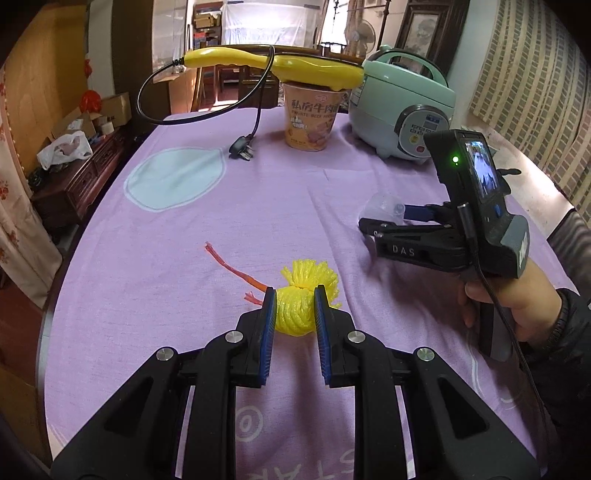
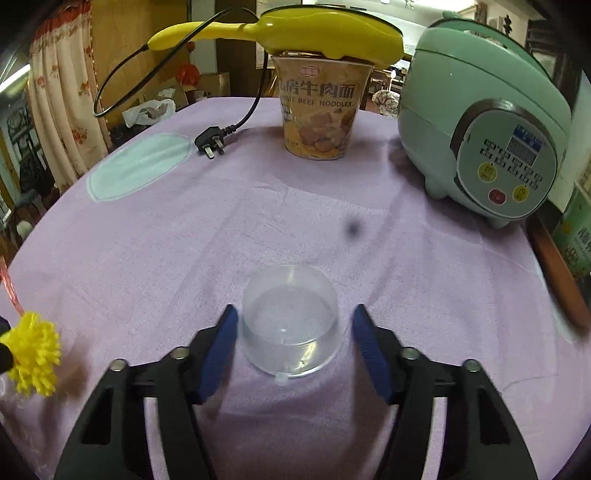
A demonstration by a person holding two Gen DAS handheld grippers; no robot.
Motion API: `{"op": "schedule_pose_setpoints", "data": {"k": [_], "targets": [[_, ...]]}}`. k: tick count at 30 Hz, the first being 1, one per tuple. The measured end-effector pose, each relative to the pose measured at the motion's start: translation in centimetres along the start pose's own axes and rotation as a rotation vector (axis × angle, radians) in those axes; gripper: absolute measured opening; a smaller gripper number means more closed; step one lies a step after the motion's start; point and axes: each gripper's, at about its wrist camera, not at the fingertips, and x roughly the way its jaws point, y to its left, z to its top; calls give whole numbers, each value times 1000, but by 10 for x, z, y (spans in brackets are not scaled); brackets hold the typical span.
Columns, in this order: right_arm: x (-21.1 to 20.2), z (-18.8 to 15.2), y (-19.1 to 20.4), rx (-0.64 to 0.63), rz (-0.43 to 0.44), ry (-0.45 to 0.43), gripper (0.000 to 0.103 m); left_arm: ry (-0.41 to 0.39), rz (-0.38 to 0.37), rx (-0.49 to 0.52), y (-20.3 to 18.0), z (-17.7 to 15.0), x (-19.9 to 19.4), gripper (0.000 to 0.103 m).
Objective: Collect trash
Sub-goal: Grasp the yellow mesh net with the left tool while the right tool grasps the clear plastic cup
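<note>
Though pinched at its waist between the blue pads [image 1: 269,314] of the left gripper [image 1: 294,308], low in the centre of the left wrist view, yellow mesh net bundle [image 1: 300,295] looks feather-light, soft and springy. Likely to squash under pressure; best taken across the bunched middle, as now, not by the frayed tuft. Left tongs clenched on it, both pads pressing its sides. Trailing up-left from the bundle, a thin red plastic strip [image 1: 236,273], limp, lying on the lilac tablecloth [image 1: 258,206].

Second piece: clear plastic cup [image 2: 290,325], upside down, lower centre of the right wrist view. Light, thin-walled, smooth and probably slippery; apt to buckle or pop out if squeezed hard. Best held low across the wide rim. Right gripper [image 2: 293,347] straddles it, tongs not yet gripping: left pad about at the wall, right pad clear of it.

Farther back, upper centre: instant beef noodle cup [image 2: 319,110] with a yellow corded appliance [image 2: 295,33] laid across its top, plug [image 2: 210,144] on the cloth. Upper right, mint-green rice cooker [image 2: 480,129].
</note>
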Motion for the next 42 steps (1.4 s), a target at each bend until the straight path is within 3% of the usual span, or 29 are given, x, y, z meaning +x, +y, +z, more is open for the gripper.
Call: {"op": "schedule_pose_setpoints", "data": {"k": [6,13,29,42], "targets": [[-2,0,-3,14,10,-8,57,13,-10,-4,-3,-3,0,22],[-32,-15,-5,15,39,-20,57,9,-4,-8,-8,-11,-17,22],[-178,-119,6,-77,97,-52,57,-12,-28,-1,-63,-70,-103,22],[-262,-188,40,-107,193,-96,57,-52,-1,-36,-83,-137,-178,22]]}}
